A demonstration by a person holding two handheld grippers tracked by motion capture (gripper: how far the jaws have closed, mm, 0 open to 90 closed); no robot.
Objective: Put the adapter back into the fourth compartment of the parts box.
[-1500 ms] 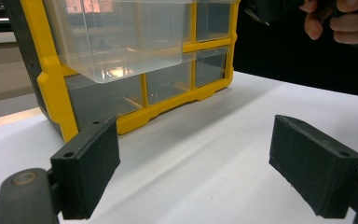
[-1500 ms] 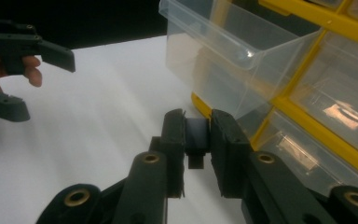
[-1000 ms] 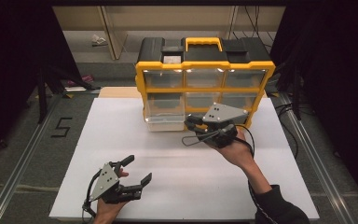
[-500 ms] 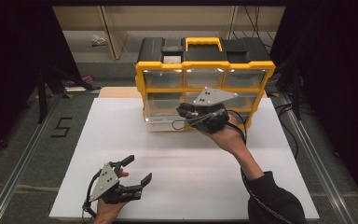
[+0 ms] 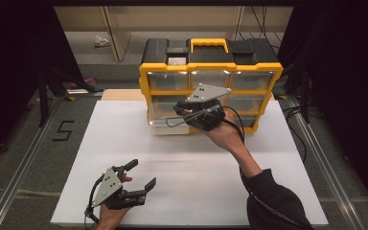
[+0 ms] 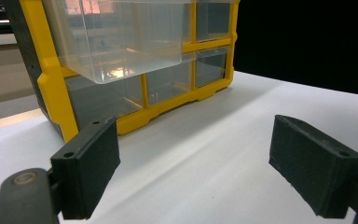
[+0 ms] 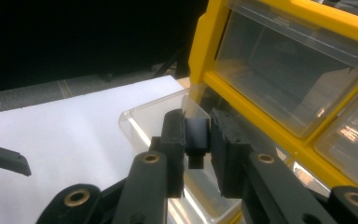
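Observation:
A yellow-framed organizer [image 5: 211, 72] with clear drawers stands at the back of the white table. Its middle-left drawer [image 5: 162, 122] is pulled out, and it also shows in the left gripper view as a clear drawer [image 6: 121, 42]. My right gripper [image 5: 179, 111] hovers over that open drawer [image 7: 142, 122]. In the right gripper view the right gripper [image 7: 198, 126] is shut on a small black block [image 7: 196, 157]. My left gripper [image 5: 141, 175] rests low at the table's front left, open, with nothing between the jaws of the left gripper [image 6: 193, 168].
The white board [image 5: 124, 143] covers the table and ends at metal rails [image 5: 21, 172] on both sides. A cable loops from the right gripper. One jaw of the left gripper [image 7: 4, 159] shows at the left of the right gripper view.
My right gripper has moved up and to the left, from in front of the organizer's right side to over the pulled-out drawer. The left gripper has stayed put.

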